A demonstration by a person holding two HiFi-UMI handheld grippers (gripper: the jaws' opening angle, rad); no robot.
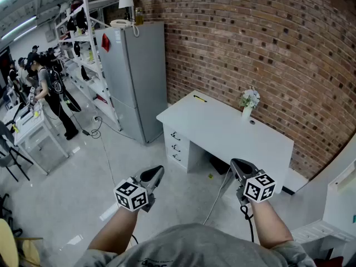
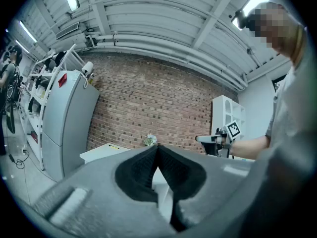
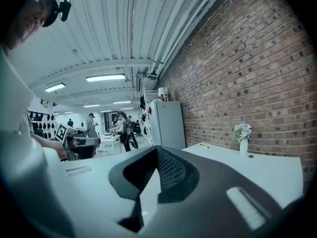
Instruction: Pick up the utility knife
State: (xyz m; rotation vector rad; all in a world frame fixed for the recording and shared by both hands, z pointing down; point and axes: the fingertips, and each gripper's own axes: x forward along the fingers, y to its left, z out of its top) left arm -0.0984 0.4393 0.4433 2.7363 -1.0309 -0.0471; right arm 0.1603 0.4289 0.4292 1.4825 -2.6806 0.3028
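Head view: utility knife point(image 1: 199, 98) lies on the white table point(image 1: 222, 138), near the far left corner, close to the brick wall point(image 1: 261, 43). Both grippers are held low, in front of the person and well apart from the knife. A stretch of grey floor point(image 1: 83, 188) and the table's near edge lie between them and it.

Left gripper point(image 1: 160, 170): jaws together, nothing between them; the left gripper view shows the pads meeting at the tips. Right gripper point(image 1: 233, 163): jaws likewise together and empty, as seen in the right gripper view.

Knife is yellow and lies flat. Its long axis runs roughly parallel to the wall and the table's long edge. Which end carries the blade cannot be told at this distance. It shows as a small yellow streak in the left gripper view point(image 2: 114, 147) and in the right gripper view point(image 3: 204, 146).

Surroundings: a vase of flowers point(image 1: 248, 105) stands on the table near the wall, well to the right of the knife. A small dark item point(image 1: 252, 122) lies just beside the vase. Drawers point(image 1: 176, 146) sit under the table's left end. A grey fridge point(image 1: 133, 77) stands left of the table, with white shelving point(image 1: 83, 43) beyond it. A cable point(image 1: 105, 154) trails across the floor. A person point(image 1: 53, 93) stands at the far left by other white tables.
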